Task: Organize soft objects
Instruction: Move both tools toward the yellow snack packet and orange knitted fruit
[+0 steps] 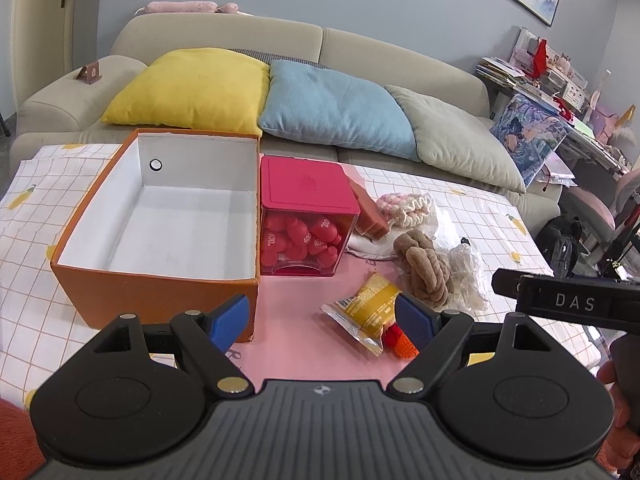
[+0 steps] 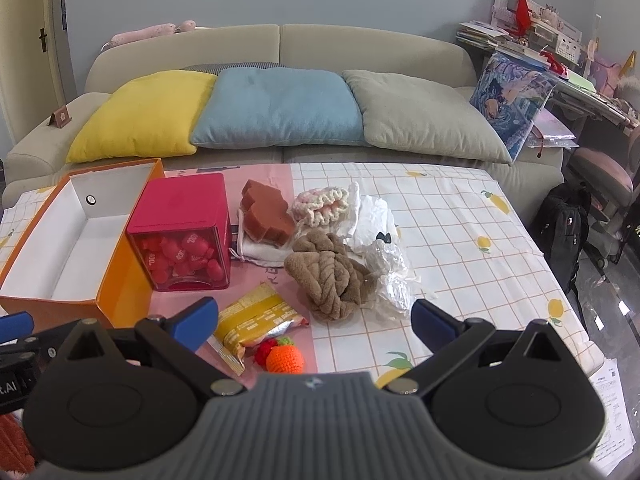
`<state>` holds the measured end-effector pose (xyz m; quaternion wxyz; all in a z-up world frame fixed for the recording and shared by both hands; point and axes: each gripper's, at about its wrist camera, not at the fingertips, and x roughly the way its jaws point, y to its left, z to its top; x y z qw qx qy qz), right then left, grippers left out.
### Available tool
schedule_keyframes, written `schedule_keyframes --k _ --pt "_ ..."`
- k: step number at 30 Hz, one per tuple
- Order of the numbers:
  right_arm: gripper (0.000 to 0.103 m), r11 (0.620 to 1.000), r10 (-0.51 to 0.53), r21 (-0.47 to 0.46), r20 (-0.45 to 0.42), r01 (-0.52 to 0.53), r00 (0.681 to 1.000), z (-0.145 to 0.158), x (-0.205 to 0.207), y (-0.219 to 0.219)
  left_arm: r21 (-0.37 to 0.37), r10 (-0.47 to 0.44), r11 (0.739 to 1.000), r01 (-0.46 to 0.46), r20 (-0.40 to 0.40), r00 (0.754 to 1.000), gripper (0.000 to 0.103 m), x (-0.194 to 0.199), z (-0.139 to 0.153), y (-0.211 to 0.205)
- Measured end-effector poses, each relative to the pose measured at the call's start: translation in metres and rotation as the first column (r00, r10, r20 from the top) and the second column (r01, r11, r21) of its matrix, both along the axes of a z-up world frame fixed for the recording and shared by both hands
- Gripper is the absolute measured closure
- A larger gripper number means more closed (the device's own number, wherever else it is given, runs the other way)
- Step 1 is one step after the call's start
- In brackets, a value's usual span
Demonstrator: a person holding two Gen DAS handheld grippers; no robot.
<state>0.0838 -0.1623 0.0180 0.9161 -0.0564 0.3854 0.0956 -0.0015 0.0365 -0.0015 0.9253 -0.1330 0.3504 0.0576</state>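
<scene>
- Left wrist view: left gripper (image 1: 322, 318) has its blue pads spread wide, nothing between them. It hangs low over the pink part of the tablecloth (image 1: 292, 320).
- The open orange box (image 1: 160, 288) sits just left of the left pad; inside shows only white lining, so nothing appears sorted yet.
- Red-lidded clear container (image 1: 308, 220) stands against the box's right wall, filled with red pieces.
- The soft items lie ahead and to the right: yellow snack packet (image 1: 366, 308) beside the right pad, a crocheted orange-and-red toy (image 1: 398, 340) partly hidden behind that pad, tan knotted plush (image 1: 426, 272) further on.
- Right wrist view: right gripper (image 2: 314, 320) is likewise spread and empty, held above the near table edge.
- The toy (image 2: 284, 356) lies between its pads, towards the left one and close to the camera; the packet (image 2: 256, 322) is just beside the left pad. The plush (image 2: 332, 276) sits ahead, roughly on the centre line.
- Behind it: brown sponge block (image 2: 266, 214), pink-and-cream crochet piece (image 2: 320, 204), crumpled white wrapping (image 2: 372, 216) and clear plastic (image 2: 390, 272).
- Judgement: task is at its start, approach before a first pick.
- Next move likely calls for lowering one gripper over a single soft item, closing gently, then carrying it left to the box. The crochet toy is nearest; overlap with the packet risks pinching both.
</scene>
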Motion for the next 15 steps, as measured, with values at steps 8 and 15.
schedule_keyframes --k 8,15 --pt "0.003 1.000 -0.001 0.000 0.006 0.001 1.000 -0.0030 -0.0021 -0.0014 -0.016 0.011 1.000 -0.011 0.002 1.000 0.006 -0.0030 -0.0036 0.0010" --pt "0.003 1.000 -0.001 -0.001 0.001 0.001 1.000 -0.0058 -0.0040 0.0001 -0.028 0.021 0.999 -0.021 -0.006 1.000 0.006 -0.0027 -0.0060 0.0044"
